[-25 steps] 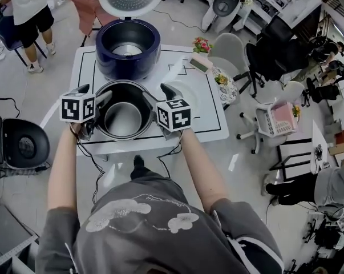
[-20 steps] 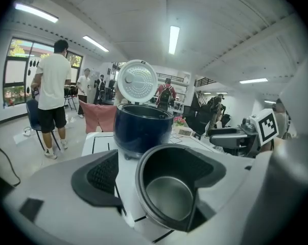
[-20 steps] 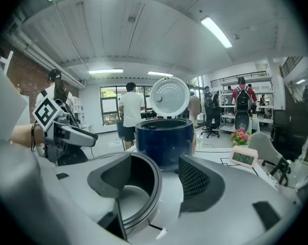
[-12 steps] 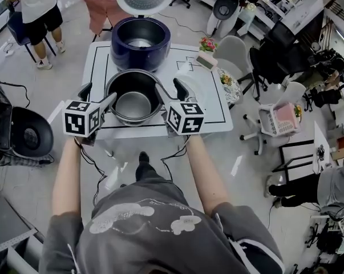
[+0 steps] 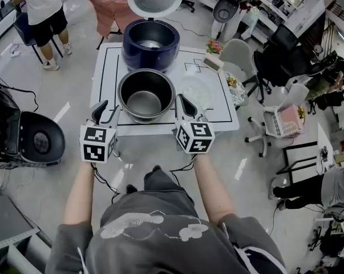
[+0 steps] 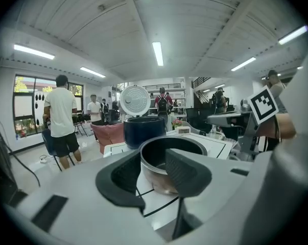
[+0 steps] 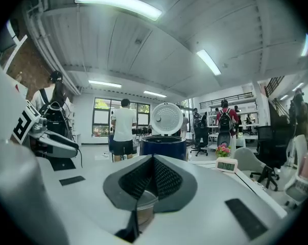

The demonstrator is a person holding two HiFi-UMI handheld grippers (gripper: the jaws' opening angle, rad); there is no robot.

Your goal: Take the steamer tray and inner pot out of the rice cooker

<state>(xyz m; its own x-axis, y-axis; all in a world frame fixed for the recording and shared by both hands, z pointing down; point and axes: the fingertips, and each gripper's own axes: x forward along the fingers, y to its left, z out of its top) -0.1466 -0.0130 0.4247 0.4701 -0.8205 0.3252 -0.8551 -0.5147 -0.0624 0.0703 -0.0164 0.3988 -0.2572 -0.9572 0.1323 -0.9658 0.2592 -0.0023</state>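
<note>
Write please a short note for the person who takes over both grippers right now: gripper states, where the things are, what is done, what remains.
Left gripper: jaws partly open, just been closing, nothing between them.
Right gripper: jaws shut, just closed, empty.
Both are at the near edge of the table, touching nothing.
Inner pot: out, upright on the table in front of the rice cooker, whose lid stands open.
Steamer tray: the pale round piece right of the pot looks like it; too faint to be sure.
Done: both parts seem out.
Left: probably nothing; check that the cooker is empty.
</note>
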